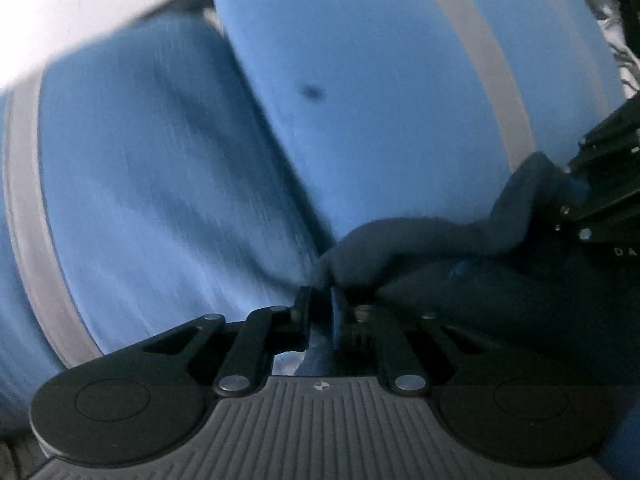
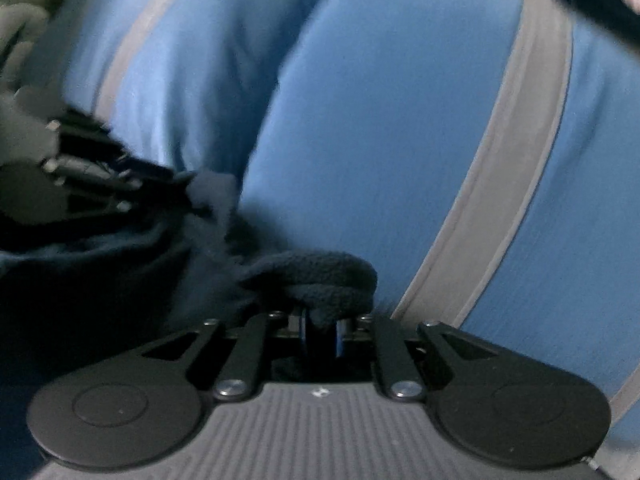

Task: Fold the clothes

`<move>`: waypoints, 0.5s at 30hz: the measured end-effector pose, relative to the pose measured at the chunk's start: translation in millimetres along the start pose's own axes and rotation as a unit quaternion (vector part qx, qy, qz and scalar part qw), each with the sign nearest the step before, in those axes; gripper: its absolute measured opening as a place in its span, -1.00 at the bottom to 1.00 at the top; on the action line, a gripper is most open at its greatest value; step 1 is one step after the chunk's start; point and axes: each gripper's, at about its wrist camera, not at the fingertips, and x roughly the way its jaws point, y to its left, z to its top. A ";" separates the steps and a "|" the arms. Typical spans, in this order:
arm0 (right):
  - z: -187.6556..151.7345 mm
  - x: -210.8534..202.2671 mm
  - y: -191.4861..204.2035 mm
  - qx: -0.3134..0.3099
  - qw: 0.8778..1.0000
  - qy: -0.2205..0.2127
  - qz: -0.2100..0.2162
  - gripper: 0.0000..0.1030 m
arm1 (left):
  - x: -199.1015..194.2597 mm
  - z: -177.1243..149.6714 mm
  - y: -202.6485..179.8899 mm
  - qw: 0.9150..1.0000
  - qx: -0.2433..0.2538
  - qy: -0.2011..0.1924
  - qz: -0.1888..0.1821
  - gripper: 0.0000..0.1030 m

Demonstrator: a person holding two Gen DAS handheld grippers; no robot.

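Note:
A dark navy fleece garment (image 1: 404,244) hangs bunched in front of two blue cushions. In the left wrist view my left gripper (image 1: 320,308) is shut on a fold of its edge, and the cloth runs off to the right towards my right gripper (image 1: 600,184), which enters at the right edge. In the right wrist view my right gripper (image 2: 322,332) is shut on a thick rolled hem of the same garment (image 2: 320,276). The rest of the fabric sags to the left, where my left gripper (image 2: 84,176) shows, blurred. Both pairs of pads are mostly hidden by fleece.
Two blue cushions (image 1: 380,80) with grey bands (image 1: 484,68) fill the background, with a dark seam between them. A white surface (image 1: 80,8) lies at the upper left of the left wrist view. Grey-green cloth (image 2: 20,28) sits at the upper left of the right wrist view.

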 end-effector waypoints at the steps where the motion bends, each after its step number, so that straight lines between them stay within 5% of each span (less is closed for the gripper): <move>1: 0.2 5.7 -4.3 0.018 1.000 0.010 0.003 -0.59 | 3.6 -0.7 1.2 1.000 -0.005 0.010 -0.001 -0.72; 2: 0.5 11.4 -8.6 0.035 0.999 0.020 0.005 -0.26 | 6.9 1.2 3.0 1.000 -0.009 0.023 -0.002 -0.69; 3: 2.5 16.9 -13.3 0.052 0.998 0.035 0.006 -0.21 | 8.5 4.2 4.9 0.999 -0.011 0.033 -0.002 -0.54; 6: 11.7 21.5 -31.9 0.101 0.992 0.065 0.025 0.03 | 0.0 17.8 16.3 0.998 -0.015 0.053 0.008 0.25; 8: 17.6 12.4 -47.3 0.120 0.989 0.075 0.045 0.83 | -15.5 22.8 31.0 0.998 -0.013 0.058 -0.028 0.44; 9: 18.4 2.2 -55.4 0.116 0.990 0.067 0.048 1.00 | -24.3 23.8 40.2 0.997 -0.016 0.060 -0.046 0.45; 15: 16.8 -47.3 -116.1 0.125 0.988 0.065 0.066 0.99 | -71.8 22.6 105.2 0.987 -0.095 0.069 -0.110 0.51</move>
